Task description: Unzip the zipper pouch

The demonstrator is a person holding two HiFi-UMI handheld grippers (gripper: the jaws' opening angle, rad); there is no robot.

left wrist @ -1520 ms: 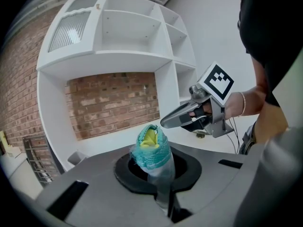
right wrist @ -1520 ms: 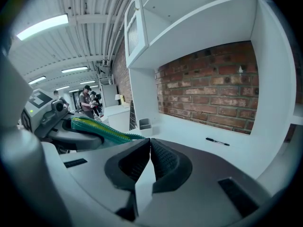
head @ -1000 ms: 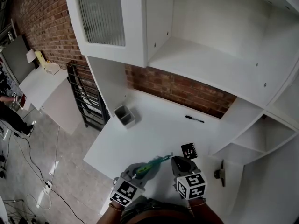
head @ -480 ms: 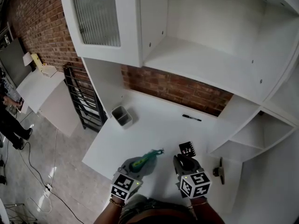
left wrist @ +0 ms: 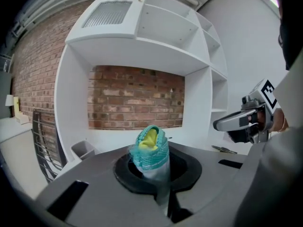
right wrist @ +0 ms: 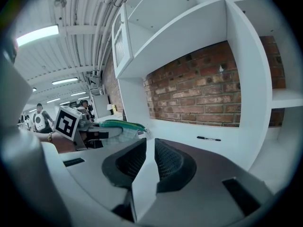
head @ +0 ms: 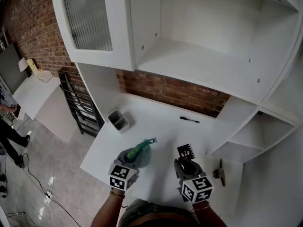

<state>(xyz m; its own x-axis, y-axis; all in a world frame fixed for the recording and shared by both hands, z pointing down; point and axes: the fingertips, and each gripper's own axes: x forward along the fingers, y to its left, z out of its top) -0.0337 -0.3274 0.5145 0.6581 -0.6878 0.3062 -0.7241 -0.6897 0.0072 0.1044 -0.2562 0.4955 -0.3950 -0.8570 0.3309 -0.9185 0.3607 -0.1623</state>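
The pouch (left wrist: 150, 148) was teal mesh cloth over a frosted plastic body. The right hand-held gripper (right wrist: 150, 143) was smooth matt grey plastic, and its pads (right wrist: 169, 161) were black and finely ribbed. The counter (head: 161, 126) looked smooth and matt white. The wall (head: 175, 91) was rough brick, and the door (head: 87, 18) held ribbed glass.

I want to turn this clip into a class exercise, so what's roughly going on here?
A person holds a gripper in each hand over a white desk. The left gripper is shut on one end of the teal zipper pouch, which seems lifted off the desk; something yellow shows at its far end. The right gripper hangs beside it, jaws slightly apart with nothing between them, clear of the pouch. A black pen and a small grey bin sit further back.
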